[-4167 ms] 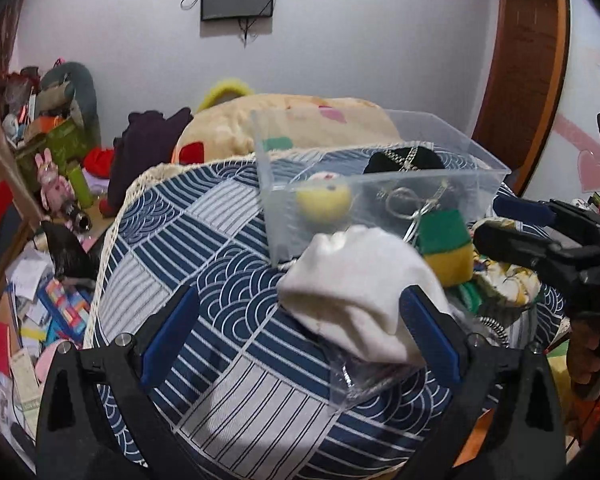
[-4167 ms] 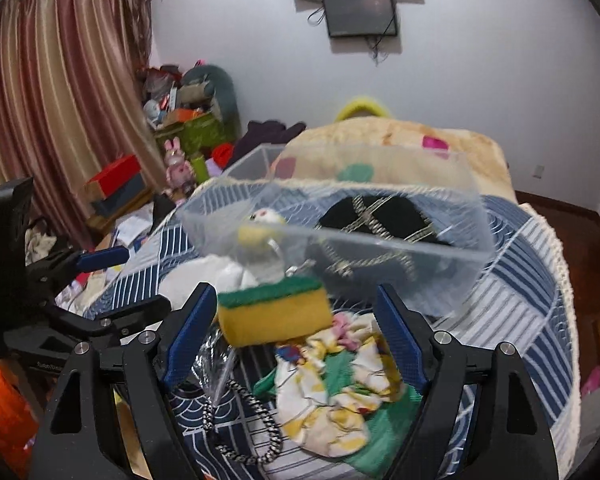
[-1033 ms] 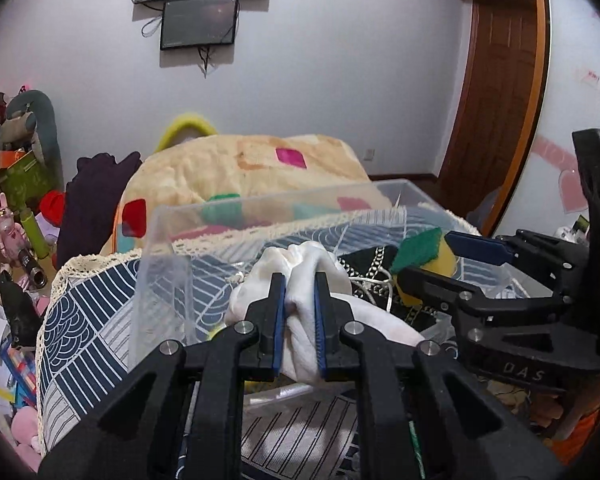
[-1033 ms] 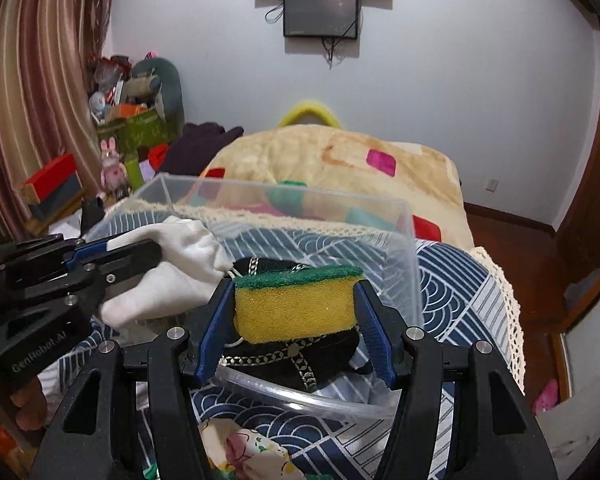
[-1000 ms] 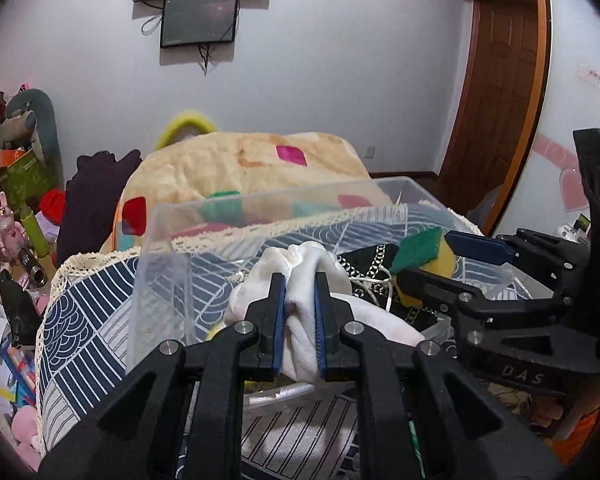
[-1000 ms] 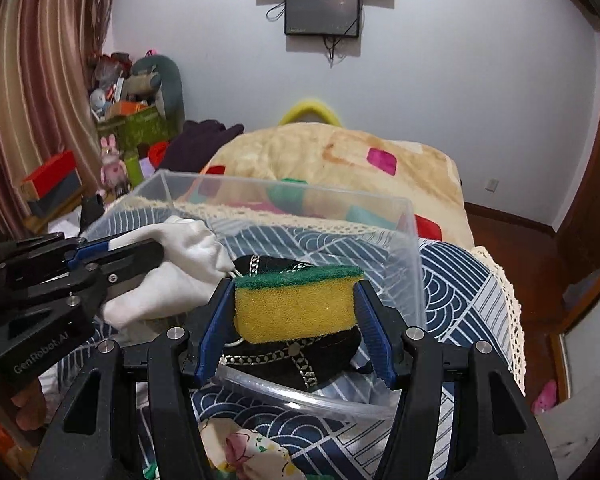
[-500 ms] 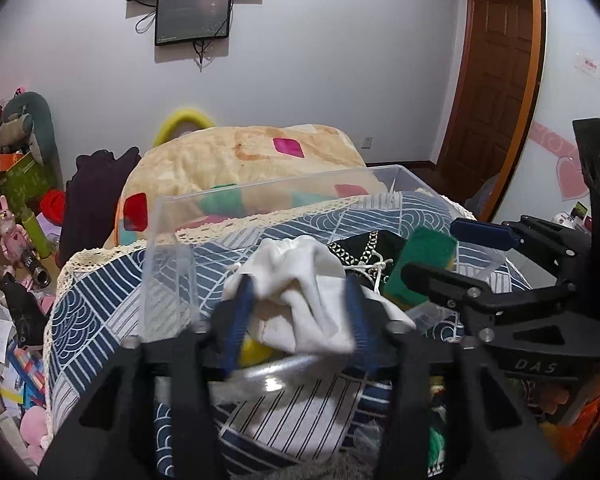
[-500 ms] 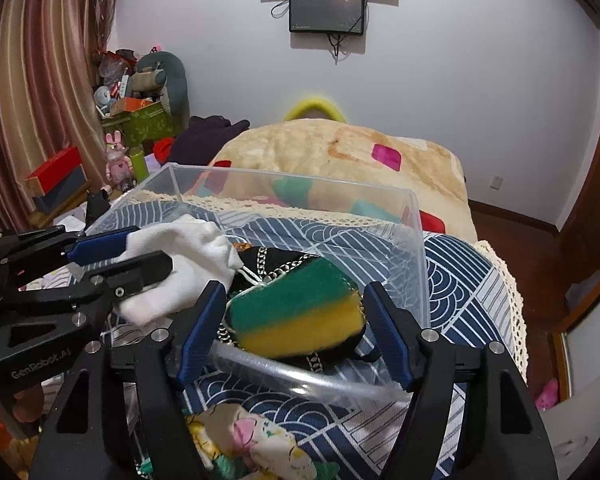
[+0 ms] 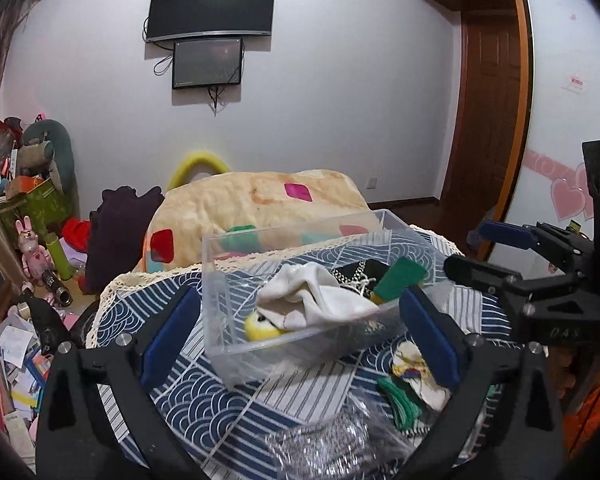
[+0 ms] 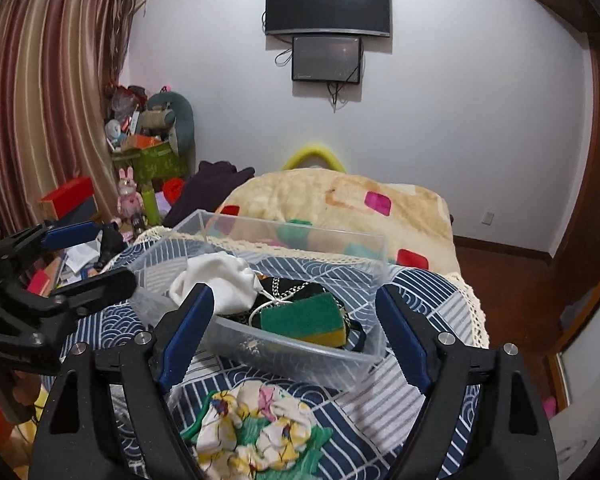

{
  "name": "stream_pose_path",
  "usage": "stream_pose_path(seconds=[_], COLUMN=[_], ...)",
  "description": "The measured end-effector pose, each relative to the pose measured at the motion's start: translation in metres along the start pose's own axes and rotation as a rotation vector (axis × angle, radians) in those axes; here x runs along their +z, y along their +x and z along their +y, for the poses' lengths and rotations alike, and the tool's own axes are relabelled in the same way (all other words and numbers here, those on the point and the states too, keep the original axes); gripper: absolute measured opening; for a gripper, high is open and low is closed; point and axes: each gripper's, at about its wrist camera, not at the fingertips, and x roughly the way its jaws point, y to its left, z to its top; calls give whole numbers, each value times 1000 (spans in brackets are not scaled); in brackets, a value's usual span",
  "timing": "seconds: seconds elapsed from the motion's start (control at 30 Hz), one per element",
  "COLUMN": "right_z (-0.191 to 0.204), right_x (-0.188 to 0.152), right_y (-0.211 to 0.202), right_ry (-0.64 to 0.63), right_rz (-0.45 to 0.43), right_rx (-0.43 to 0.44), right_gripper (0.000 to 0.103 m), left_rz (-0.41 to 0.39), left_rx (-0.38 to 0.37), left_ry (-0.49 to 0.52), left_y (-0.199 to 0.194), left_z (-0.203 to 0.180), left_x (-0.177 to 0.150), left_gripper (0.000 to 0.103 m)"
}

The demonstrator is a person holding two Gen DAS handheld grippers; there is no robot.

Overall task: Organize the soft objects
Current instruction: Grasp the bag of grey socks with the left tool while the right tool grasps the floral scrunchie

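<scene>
So your clear bin (image 9: pixel 220 280) ahead now holds the white cloth (image 9: pixel 316 300) your left gripper (image 9: pixel 300 340) dropped and the sponge (image 10: pixel 304 316) your right gripper (image 10: pixel 292 336) released, both jaws opening empty; floral cloth (image 10: pixel 256 432) beneath remains.

You've got a curved TV (image 10: pixel 328 4) up on the wall, a smaller screen (image 10: pixel 326 59) right under it, striped curtains (image 10: pixel 48 92) off to its left, and a wooden door (image 9: pixel 490 120) to its right.
</scene>
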Motion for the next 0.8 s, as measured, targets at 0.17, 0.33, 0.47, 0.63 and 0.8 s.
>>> stream_pose_path(seconds=[0.17, 0.33, 0.47, 0.63, 0.8], right_z=[-2, 0, 2, 8, 8], right_x=[-10, -29, -45, -62, -80], right_y=[-11, -14, -10, -1, 9], right_ry=[23, 32, 44, 48, 55], right_rz=[-8, 23, 66, 125, 183], right_rx=[-10, -19, -8, 18, 38], right_gripper=[81, 81, 81, 74, 62], left_rz=[6, 33, 94, 166, 215], left_rx=[8, 24, 15, -6, -26], left_ry=[1, 2, -18, -58, -73], left_y=[-15, -18, -11, -1, 9], left_z=[-1, -2, -1, -3, -11], left_x=[-9, -27, -45, -65, -81], left_gripper=[101, 101, 101, 101, 101])
